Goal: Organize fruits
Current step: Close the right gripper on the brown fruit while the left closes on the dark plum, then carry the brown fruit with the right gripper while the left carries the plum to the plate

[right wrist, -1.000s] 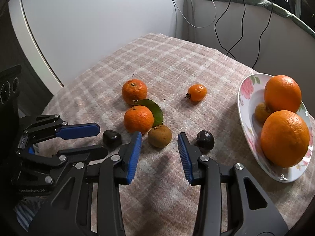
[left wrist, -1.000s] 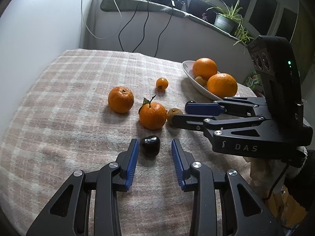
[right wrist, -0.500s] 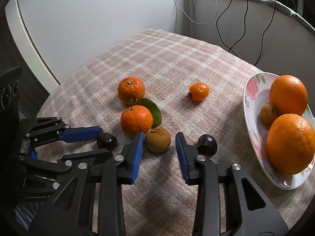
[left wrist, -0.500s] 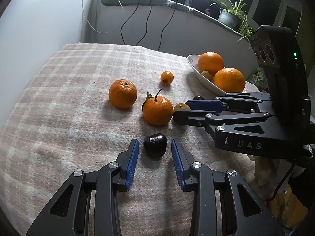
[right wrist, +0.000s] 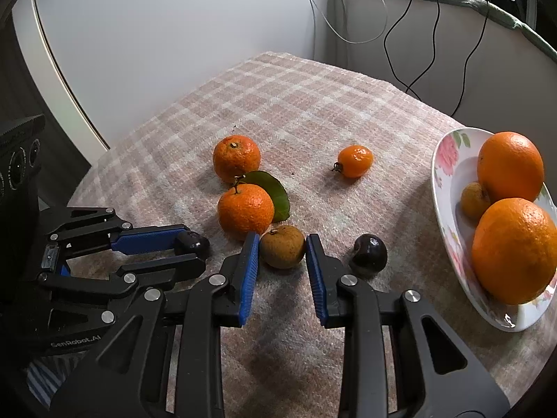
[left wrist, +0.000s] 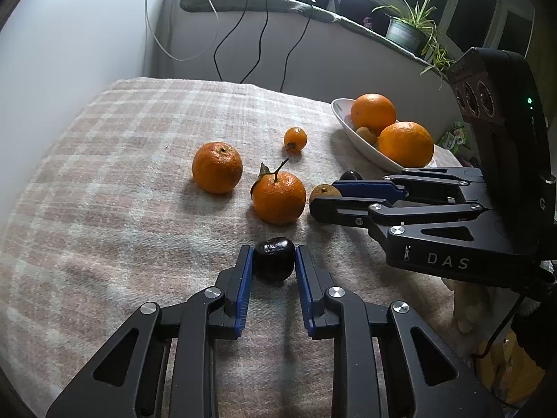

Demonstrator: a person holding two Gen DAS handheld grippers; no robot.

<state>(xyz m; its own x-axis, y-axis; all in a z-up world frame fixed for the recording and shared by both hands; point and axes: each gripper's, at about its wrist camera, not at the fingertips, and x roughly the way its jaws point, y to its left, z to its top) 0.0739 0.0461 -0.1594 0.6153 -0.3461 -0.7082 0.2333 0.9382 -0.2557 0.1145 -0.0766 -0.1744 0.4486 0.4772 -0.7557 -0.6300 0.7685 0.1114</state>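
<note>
My left gripper [left wrist: 273,256] has closed its blue pads on a dark cherry [left wrist: 274,258] that rests on the plaid cloth. My right gripper [right wrist: 282,245] has closed on a small brown fruit [right wrist: 282,246], also on the cloth; it also shows in the left wrist view [left wrist: 323,193]. A second dark cherry [right wrist: 369,254] lies just right of the right gripper. Two mandarins [right wrist: 236,156] [right wrist: 245,210], one with a green leaf [right wrist: 275,191], and a small kumquat [right wrist: 354,161] lie further off. A flowered white plate [right wrist: 449,188] holds two large oranges [right wrist: 510,165] and a small brown fruit [right wrist: 474,200].
The plaid cloth [left wrist: 104,181] covers the table. A white wall and hanging black cables [left wrist: 264,35] stand behind it. A potted plant [left wrist: 405,31] sits on the ledge at the back right. The table's edge falls away at the right, past the plate.
Both grippers moved forward and narrowed: the left pads now touch the dark cherry on both sides, and the right pads now touch the small brown fruit.
</note>
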